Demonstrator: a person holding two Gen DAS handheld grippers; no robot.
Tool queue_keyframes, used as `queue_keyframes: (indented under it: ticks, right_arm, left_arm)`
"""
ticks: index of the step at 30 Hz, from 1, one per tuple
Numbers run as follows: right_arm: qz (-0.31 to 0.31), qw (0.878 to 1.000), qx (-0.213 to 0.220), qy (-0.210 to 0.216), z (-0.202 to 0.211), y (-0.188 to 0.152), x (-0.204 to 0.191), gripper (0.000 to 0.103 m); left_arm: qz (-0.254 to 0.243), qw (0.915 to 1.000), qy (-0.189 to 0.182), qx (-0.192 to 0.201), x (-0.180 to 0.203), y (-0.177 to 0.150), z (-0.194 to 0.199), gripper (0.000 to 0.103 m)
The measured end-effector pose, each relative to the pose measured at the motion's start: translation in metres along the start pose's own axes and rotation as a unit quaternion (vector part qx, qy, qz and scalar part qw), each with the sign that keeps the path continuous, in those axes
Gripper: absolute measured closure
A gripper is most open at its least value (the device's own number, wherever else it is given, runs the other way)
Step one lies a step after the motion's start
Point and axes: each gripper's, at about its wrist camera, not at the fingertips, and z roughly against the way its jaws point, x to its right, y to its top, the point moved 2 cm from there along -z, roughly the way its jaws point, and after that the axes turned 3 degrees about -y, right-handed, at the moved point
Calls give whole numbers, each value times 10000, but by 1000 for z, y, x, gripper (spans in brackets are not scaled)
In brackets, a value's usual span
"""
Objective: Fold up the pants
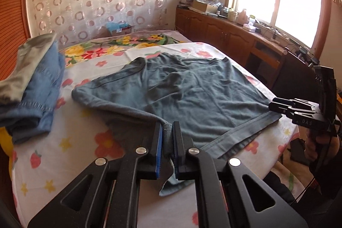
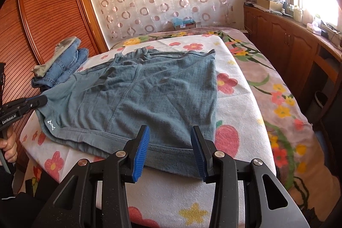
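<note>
While pinched, pants [image 1: 192, 89] half-lifted.

The pants [image 2: 136, 97] are soft, matt grey-green knit cloth. The bed [image 2: 239, 121] has a nubbly flowered cotton sheet. The jeans [image 1: 40, 99] are stitched denim. The wardrobe [image 2: 47, 14] is glossy slatted wood.

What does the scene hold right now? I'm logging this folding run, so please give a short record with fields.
garment: grey-blue pants, spread flat on the flowered sheet
left gripper: shut on the pants' near corner
right gripper: open, its fingers astride the near hem, not gripping
other clothes: folded jeans at the far left of the sheet
fold: not yet made
</note>
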Motion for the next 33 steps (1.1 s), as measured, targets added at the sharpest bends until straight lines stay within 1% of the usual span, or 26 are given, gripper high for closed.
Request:
queue_keyframes:
  ticks: [8, 16, 20, 23, 24, 27, 29, 30, 31, 32, 33]
  right_arm:
    - [-60, 10000, 31, -3, 3, -2, 5, 62]
    - [-100, 9999, 86, -11, 9, -4, 11, 62]
    - [-107, 9999, 113, -18, 10, -4, 12, 62]
    - [-99, 9999, 111, -23, 11, -5, 14, 62]
    - [-103, 9999, 109, -24, 11, -5, 13, 62]
    - [-108, 9999, 98, -26, 9, -6, 13, 62]
    - [-105, 9999, 93, -16, 9, -5, 12, 62]
    - [-101, 9999, 94, -10, 9, -4, 11, 62]
    - [-94, 9999, 96, -2, 8, -4, 10, 62]
    - [-80, 9999, 95, 10, 8, -4, 9, 62]
    - [-60, 9999, 93, 23, 7, -3, 7, 62]
  left_arm:
    - [-305, 9991, -296, 7, 34, 29, -15, 93]
    - [-795, 9954, -523, 98, 79, 67, -26, 93]
    - [-892, 9939, -648, 82, 96, 73, -31, 93]
    - [-1061, 9937, -348, 65, 104, 69, -33, 93]
    - [-1070, 9937, -335, 35, 104, 68, -34, 92]
    - [-896, 9950, -435, -61, 99, 66, -32, 84]
    - [-882, 9955, -330, -33, 96, 66, -29, 72]
    - [-875, 9957, -293, -11, 95, 66, -28, 69]
    - [-857, 9960, -267, 26, 92, 66, -26, 60]
    - [-841, 9961, -250, 54, 90, 66, -25, 54]
    - [-838, 9962, -206, 76, 88, 66, -24, 53]
